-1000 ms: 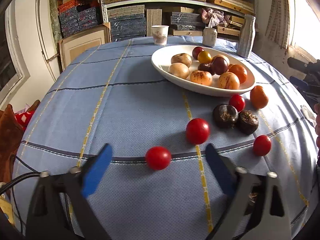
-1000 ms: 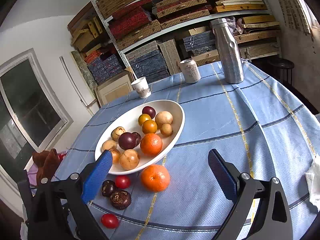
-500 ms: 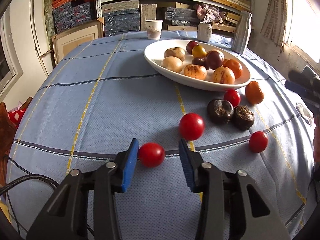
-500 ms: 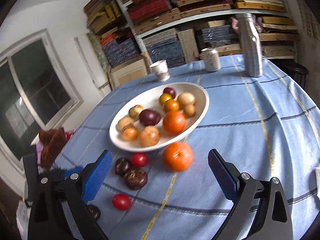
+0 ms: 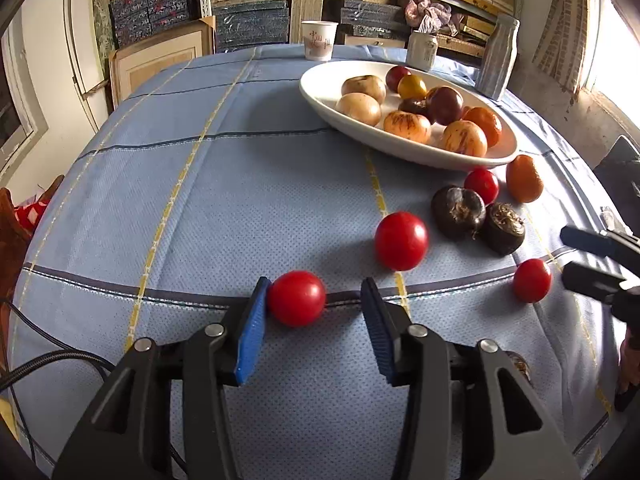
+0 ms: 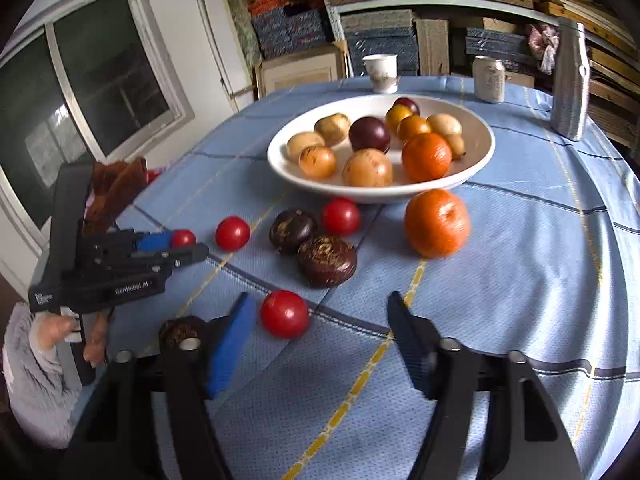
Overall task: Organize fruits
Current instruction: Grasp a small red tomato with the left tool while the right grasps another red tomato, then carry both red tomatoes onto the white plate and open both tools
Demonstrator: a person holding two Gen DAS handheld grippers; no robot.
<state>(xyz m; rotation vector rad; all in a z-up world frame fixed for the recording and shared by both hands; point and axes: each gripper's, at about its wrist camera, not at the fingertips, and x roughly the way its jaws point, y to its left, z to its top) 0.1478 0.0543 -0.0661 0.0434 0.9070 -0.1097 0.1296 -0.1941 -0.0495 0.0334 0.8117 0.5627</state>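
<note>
on the blue cloth (image 5: 240, 184), the nearest small tomato (image 5: 296, 298) sits between the jaws of the left gripper (image 5: 316, 312), which have just been opening a little after a pinch; left pad touches it, right pad stands clear, so nothing is gripped. right gripper (image 6: 320, 332) has just been closing from wide, now half narrowed, its tomato (image 6: 284, 313) just beside the left pad, not pressed.

handling guess: tomatoes are light, round, smooth-skinned, soft; they roll and squirt out of a lopsided pinch. take across the widest middle, pads square, gentle squeeze. the white bowl (image 5: 320, 84) is well apart, already holding fruit.

left view shows the pad gap on its tomato; the right view hides that behind the tool body. right view alone shows the person's hand (image 6: 60, 330) and a dark fruit (image 6: 182, 330) behind its left finger.
</note>
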